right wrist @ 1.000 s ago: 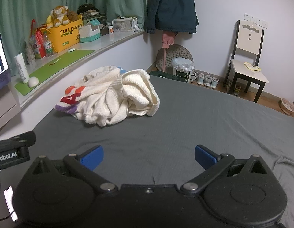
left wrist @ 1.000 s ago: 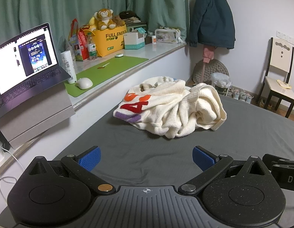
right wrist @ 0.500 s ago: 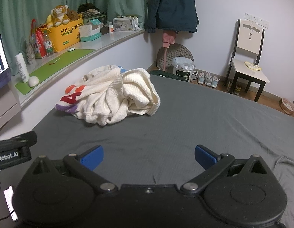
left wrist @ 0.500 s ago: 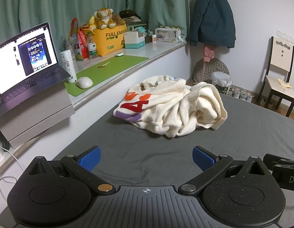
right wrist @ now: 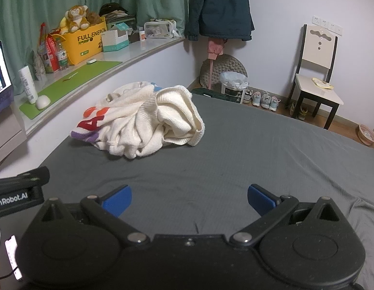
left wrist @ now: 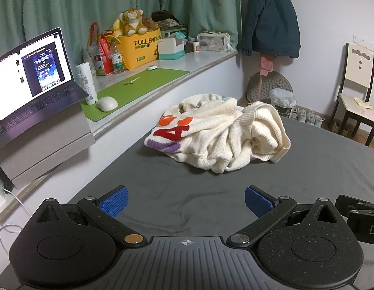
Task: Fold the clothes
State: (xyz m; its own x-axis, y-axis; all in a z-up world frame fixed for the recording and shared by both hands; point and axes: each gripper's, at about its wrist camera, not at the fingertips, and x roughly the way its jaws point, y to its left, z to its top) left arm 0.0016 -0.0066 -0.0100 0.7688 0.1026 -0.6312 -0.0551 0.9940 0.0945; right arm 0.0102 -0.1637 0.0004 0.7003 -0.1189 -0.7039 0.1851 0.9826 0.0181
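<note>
A cream knit sweater (left wrist: 218,135) with red, orange and purple letters lies crumpled in a heap on the grey bed sheet (left wrist: 319,169); the same sweater (right wrist: 141,123) shows in the right wrist view. My left gripper (left wrist: 186,201) hovers low over the sheet, well short of the heap, open with nothing between its blue pads. My right gripper (right wrist: 189,200) is open too, empty, further right over bare sheet (right wrist: 259,149). Each gripper's body shows at the edge of the other's view.
A window ledge (left wrist: 206,62) runs along the bed's left side with a laptop (left wrist: 34,77), green mat, mouse, bottles and a yellow bag. A chair (right wrist: 317,77), bin, shoes and hanging jacket stand past the bed's far edge. A phone (right wrist: 13,256) lies at lower left.
Both grippers drifted very slightly toward the sweater, which sits a little lower in each view. Jaws stayed open.
</note>
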